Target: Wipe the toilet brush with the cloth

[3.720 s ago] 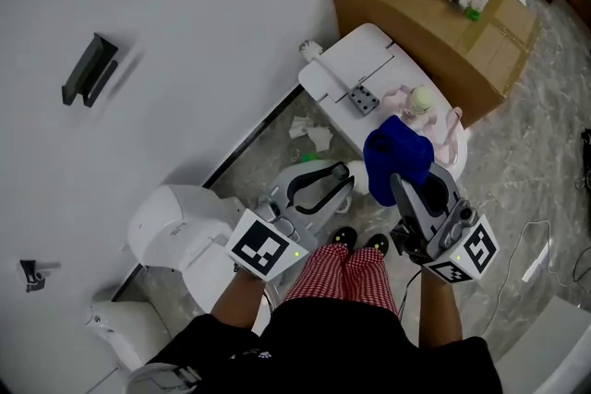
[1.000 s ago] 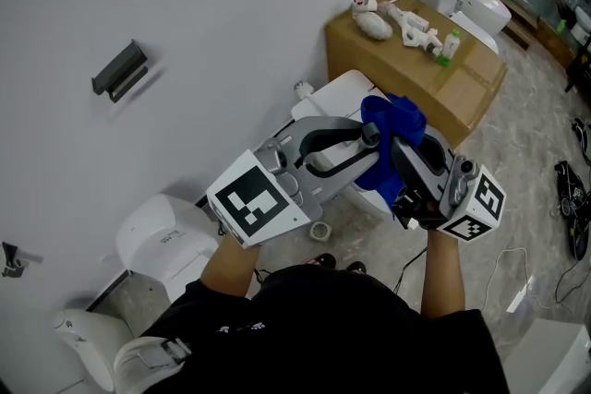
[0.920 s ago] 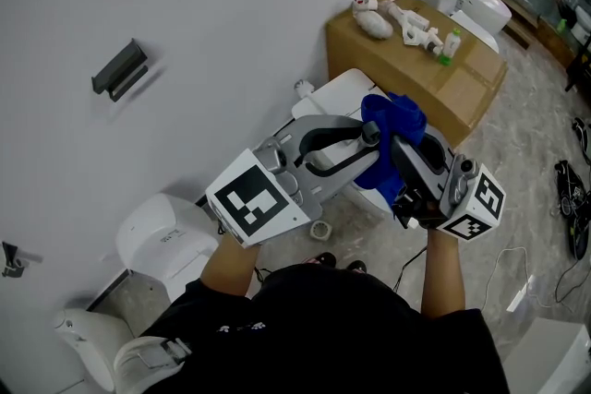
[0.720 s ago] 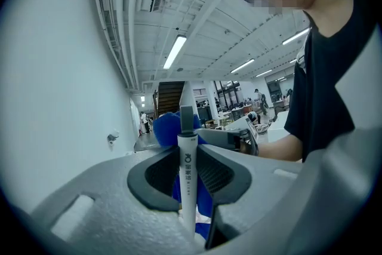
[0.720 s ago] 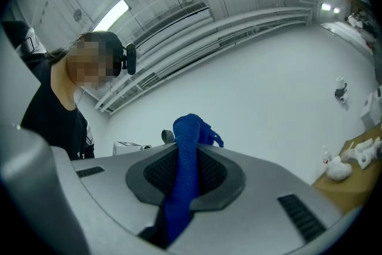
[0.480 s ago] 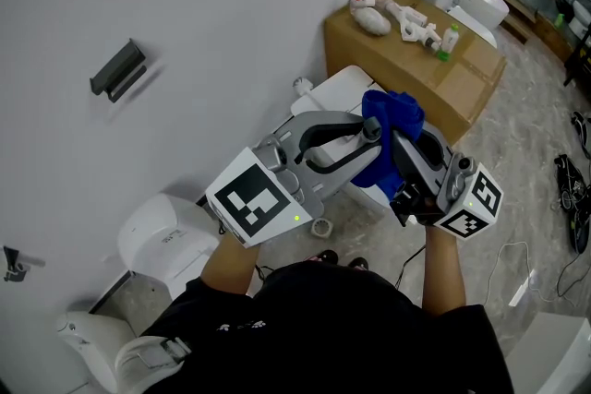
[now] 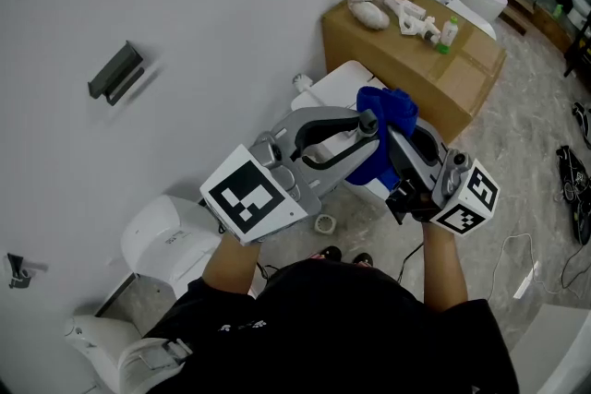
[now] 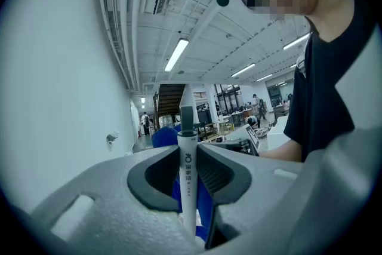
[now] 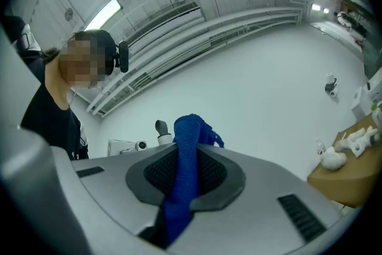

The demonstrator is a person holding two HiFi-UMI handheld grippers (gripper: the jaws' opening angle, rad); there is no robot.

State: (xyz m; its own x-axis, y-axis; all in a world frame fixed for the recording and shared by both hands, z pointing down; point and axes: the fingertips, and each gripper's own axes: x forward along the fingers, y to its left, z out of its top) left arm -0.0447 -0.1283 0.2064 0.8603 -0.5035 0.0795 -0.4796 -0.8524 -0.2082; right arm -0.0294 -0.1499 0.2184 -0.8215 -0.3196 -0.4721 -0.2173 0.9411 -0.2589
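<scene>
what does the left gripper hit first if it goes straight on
Probably the blue cloth clamped in the right gripper, bunched just ahead of the left gripper; the gap is hard to judge.

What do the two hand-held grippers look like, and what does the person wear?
Both the left gripper and the right gripper are light grey plastic with dark ribbed pads. Each carries a white cube with black square markers. The person wears a black short-sleeved top.

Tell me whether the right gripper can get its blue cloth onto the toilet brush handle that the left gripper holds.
Probably yes. The right gripper clamps the cloth, and the cloth bunches right beside the brush handle gripped in the left gripper, with nothing between them. Actual contact is unclear.
</scene>
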